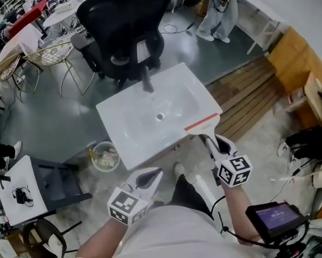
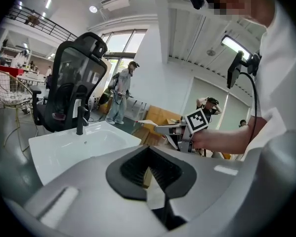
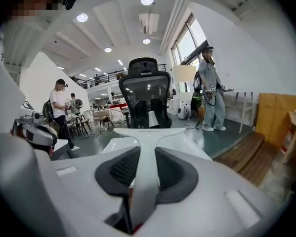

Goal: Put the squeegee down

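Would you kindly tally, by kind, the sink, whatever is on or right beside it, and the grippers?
sink: 1
faucet: 1
squeegee: 1
office chair: 1
bowl: 1
grippers: 2 (left gripper, right gripper)
Total: 7

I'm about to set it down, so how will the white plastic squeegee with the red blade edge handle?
The white plastic squeegee looks stiff and probably light: held by its thin handle in the right gripper, the wide blade doesn't sag. Its T shape shouldn't roll, though it may slide on the glossy white sink.
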Action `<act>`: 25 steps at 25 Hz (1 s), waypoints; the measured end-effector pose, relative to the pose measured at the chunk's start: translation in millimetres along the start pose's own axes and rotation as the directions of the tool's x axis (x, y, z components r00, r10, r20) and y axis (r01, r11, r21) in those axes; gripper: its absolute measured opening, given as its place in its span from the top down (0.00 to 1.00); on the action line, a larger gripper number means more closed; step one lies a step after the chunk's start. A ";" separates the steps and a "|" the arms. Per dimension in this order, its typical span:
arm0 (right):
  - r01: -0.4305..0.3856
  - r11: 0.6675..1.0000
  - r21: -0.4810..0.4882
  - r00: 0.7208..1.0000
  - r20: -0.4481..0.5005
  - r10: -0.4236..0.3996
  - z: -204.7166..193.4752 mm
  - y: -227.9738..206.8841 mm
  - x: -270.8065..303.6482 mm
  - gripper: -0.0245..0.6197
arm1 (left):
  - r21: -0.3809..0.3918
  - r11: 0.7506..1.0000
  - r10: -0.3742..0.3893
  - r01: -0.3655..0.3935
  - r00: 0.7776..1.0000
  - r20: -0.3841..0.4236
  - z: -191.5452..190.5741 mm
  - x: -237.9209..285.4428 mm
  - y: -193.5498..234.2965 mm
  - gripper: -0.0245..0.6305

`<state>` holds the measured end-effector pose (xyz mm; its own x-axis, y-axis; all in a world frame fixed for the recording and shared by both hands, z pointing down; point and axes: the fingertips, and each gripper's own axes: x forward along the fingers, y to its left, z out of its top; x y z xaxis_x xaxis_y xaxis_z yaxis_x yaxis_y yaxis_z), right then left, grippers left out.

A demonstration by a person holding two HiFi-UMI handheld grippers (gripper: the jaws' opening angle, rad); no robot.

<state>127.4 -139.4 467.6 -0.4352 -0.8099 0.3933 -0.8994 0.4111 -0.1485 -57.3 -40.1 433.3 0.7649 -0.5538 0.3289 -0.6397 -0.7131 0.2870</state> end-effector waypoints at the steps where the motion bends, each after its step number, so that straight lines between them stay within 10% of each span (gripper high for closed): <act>1: 0.000 1.000 0.001 1.000 -0.006 0.000 1.2 -8.9 8.8 0.82 | -0.004 1.000 -0.001 0.001 1.000 -0.005 2.5 9.1 4.4 0.95; 17: -0.119 0.993 -0.003 0.987 -0.113 0.117 18.4 -156.8 218.0 0.82 | -0.051 0.986 0.154 -0.157 0.986 -0.056 79.4 162.3 101.0 0.95; 25: -0.126 0.992 -0.013 0.982 -0.147 0.123 13.2 -167.7 261.0 0.82 | -0.079 0.965 0.247 -0.251 0.967 -0.061 89.6 144.2 101.2 0.95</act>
<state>164.1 -425.2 583.2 -0.5314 -0.6831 0.5010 -0.8369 0.5151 -0.1852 -5.0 -230.6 429.1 0.5775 -0.6853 0.4436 -0.8150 -0.5152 0.2651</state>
